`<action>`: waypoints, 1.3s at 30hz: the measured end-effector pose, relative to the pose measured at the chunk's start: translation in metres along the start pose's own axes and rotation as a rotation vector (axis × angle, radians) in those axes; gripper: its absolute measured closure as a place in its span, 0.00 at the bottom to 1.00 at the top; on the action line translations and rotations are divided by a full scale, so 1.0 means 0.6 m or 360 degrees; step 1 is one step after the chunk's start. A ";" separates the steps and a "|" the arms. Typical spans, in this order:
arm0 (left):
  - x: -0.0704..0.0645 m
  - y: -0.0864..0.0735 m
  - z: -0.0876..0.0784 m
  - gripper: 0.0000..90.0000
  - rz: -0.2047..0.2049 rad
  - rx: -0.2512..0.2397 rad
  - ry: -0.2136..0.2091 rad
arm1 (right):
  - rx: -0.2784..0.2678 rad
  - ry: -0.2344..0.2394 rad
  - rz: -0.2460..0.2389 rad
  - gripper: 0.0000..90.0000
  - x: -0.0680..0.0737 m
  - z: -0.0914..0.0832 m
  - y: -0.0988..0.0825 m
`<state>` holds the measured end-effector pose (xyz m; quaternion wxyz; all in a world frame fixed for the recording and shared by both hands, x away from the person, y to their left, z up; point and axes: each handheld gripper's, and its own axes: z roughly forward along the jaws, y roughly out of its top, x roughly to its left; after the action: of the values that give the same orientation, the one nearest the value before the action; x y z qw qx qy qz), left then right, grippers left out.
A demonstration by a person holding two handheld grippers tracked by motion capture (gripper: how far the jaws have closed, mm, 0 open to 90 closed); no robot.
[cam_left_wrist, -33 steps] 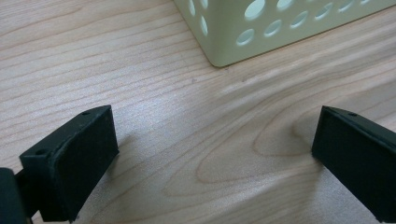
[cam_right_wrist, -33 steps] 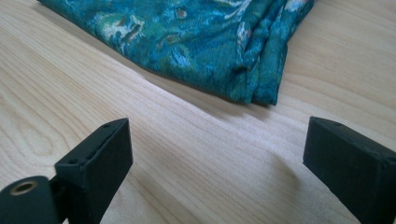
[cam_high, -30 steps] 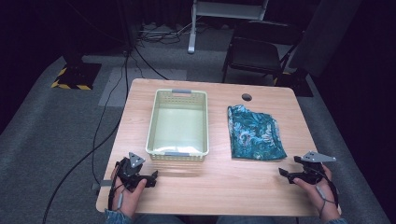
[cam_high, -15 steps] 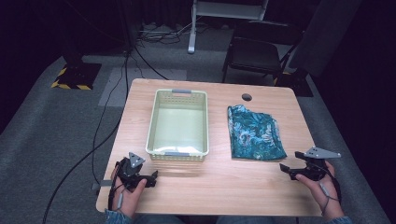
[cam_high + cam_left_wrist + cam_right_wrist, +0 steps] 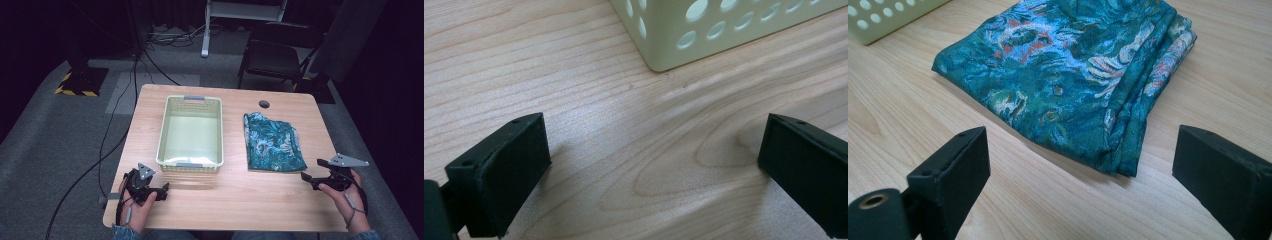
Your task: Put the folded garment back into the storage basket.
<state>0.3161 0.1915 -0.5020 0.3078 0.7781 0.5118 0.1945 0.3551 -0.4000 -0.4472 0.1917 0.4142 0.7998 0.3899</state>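
A pale green plastic basket point(image 5: 190, 165) stands empty at the middle of the wooden table point(image 5: 235, 200). To its right lies a folded teal patterned cloth point(image 5: 272, 142). My left gripper point(image 5: 161, 192) rests open on the table near the front left, just short of the basket's near corner point(image 5: 664, 55). My right gripper point(image 5: 306, 178) is held open at the front right, raised a little, facing the cloth's point(image 5: 1073, 75) near corner with a short gap between. Nothing sits between either pair of jaws.
A small dark hole point(image 5: 264, 104) marks the table's far right side. Behind the table stand a dark folding chair point(image 5: 272, 55) and a white stand point(image 5: 210, 30). Cables point(image 5: 107, 135) run over the grey carpet at the left.
My right gripper has drifted slightly to the right and lifted a touch. The left gripper, basket and cloth have stayed put.
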 end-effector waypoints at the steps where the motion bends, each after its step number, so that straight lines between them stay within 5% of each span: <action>1: 0.000 0.000 0.000 0.00 0.0000 0.0000 0.0000 | -0.0001 -0.0001 -0.0006 0.09 0.000 -0.001 0.002; 39: 0.000 0.000 0.000 0.00 0.0000 0.0000 0.0000 | -0.0046 -0.0031 -0.0086 0.09 0.010 -0.004 0.068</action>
<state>0.3161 0.1915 -0.5020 0.3077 0.7782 0.5118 0.1946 0.3709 -0.3816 -0.4137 0.2157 0.3935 0.8030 0.3921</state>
